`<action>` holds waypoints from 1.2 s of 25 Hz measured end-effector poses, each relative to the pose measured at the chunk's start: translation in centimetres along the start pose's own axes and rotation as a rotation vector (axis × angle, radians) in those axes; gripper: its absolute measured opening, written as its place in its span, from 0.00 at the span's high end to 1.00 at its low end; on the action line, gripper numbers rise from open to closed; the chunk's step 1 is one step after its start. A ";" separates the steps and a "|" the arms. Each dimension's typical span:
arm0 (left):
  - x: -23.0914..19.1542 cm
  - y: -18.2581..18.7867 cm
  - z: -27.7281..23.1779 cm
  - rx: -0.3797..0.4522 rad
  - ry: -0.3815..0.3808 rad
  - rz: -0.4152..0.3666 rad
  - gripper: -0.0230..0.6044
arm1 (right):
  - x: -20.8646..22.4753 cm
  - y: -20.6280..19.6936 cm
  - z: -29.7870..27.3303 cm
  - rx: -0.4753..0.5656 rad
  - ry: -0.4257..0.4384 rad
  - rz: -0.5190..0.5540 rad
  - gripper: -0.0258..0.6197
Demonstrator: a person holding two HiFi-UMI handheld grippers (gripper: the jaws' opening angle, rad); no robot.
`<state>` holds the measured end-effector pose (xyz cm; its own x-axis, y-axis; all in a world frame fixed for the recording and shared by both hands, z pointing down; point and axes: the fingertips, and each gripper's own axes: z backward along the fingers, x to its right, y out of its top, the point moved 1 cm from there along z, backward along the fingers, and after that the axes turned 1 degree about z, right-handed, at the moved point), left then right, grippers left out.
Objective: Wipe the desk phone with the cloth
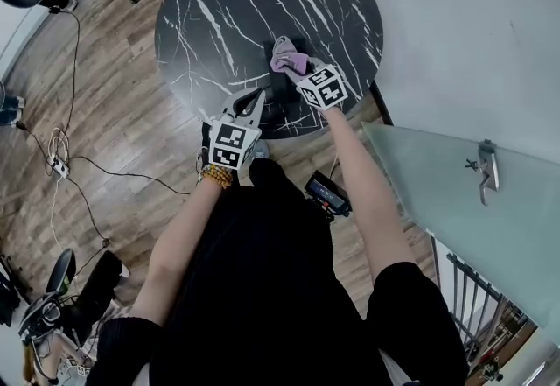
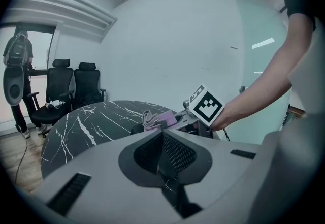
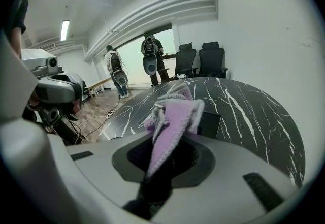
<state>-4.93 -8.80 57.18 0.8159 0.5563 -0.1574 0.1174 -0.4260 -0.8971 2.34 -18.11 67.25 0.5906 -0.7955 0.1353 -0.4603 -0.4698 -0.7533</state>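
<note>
A purple and grey cloth [image 1: 287, 59] is pinched in my right gripper [image 1: 294, 69], which is shut on it above the near right part of the round black marble table [image 1: 219, 17]. The cloth [image 3: 175, 116] stands up between the jaws in the right gripper view. The dark desk phone [image 1: 278, 106] lies just beneath, near the table's front edge, and part of it shows as a black slab [image 3: 209, 124]. My left gripper [image 1: 255, 101] hovers at the phone's left, shut with nothing held [image 2: 162, 153]. The right gripper's marker cube [image 2: 205, 105] shows in the left gripper view.
Two black office chairs [image 2: 71, 88] stand beyond the table. Cables and a power strip [image 1: 59, 167] lie on the wooden floor at left. A frosted glass door with a handle [image 1: 486, 167] is at right. A black device [image 1: 328, 194] sits on the floor by my legs. People stand in the far doorway [image 3: 150, 60].
</note>
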 end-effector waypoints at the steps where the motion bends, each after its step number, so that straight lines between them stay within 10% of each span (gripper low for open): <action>1: 0.0 0.0 0.0 0.000 0.000 -0.001 0.94 | 0.0 -0.1 0.0 -0.002 0.001 0.000 0.84; 30: 1.2 -0.2 -0.7 -0.008 -0.013 -0.016 0.94 | -1.7 -3.5 0.7 -0.035 0.021 -0.041 0.84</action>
<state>-3.58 -8.53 57.50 0.8062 0.5727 -0.1484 0.1354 -0.4228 -0.8961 3.38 -14.82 69.26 0.5959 -0.7827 0.1795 -0.4591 -0.5155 -0.7236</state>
